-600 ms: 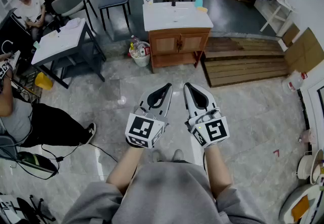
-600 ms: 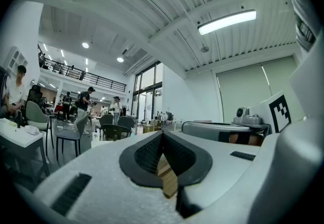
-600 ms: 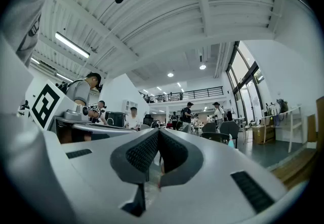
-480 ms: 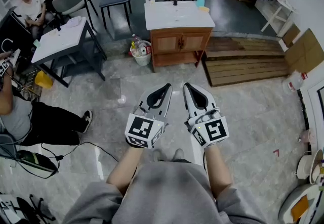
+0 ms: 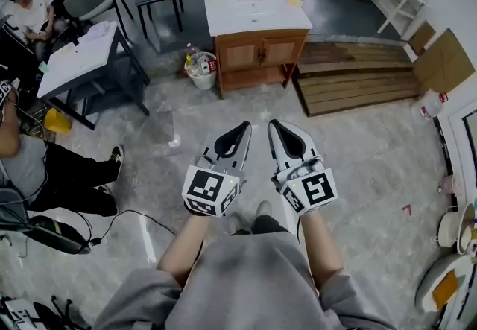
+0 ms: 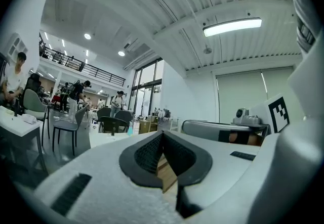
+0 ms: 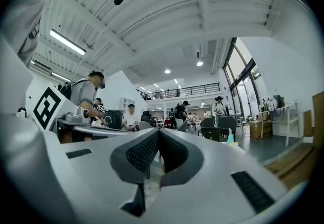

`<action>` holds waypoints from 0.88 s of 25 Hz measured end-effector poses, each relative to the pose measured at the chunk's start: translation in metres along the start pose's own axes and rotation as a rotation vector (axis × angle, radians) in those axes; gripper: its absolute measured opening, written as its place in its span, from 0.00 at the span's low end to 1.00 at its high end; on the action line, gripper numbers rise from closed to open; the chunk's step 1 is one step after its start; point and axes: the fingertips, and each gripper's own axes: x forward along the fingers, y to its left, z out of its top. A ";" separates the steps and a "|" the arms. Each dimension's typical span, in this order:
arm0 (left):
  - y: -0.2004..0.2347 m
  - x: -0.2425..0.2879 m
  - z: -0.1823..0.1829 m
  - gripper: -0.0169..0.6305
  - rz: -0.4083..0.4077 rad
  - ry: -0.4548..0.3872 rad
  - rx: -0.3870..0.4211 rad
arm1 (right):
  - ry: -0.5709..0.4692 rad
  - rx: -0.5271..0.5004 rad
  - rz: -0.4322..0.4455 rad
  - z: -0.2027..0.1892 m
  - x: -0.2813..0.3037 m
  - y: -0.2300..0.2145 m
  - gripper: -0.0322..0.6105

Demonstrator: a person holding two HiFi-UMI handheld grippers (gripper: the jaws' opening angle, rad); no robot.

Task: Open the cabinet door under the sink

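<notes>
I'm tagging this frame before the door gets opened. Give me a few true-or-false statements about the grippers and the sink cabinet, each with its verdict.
1. The cabinet doors under the sink are shut. True.
2. The left gripper grips a door handle. False: it is held in the air well short of the cabinet, jaws together on nothing.
3. The right gripper has its jaws together and holds nothing. True.
4. In the head view, a bin stands at the cabinet's right. False: the white bin is at its left, and a wooden platform lies at its right.
</notes>
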 end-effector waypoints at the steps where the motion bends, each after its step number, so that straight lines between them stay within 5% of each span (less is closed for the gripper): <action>1: 0.001 0.003 -0.002 0.04 -0.008 0.004 -0.003 | 0.004 0.004 -0.009 -0.002 0.001 -0.003 0.06; 22: 0.030 0.168 -0.032 0.04 -0.063 0.098 -0.024 | 0.064 0.086 -0.014 -0.045 0.066 -0.150 0.06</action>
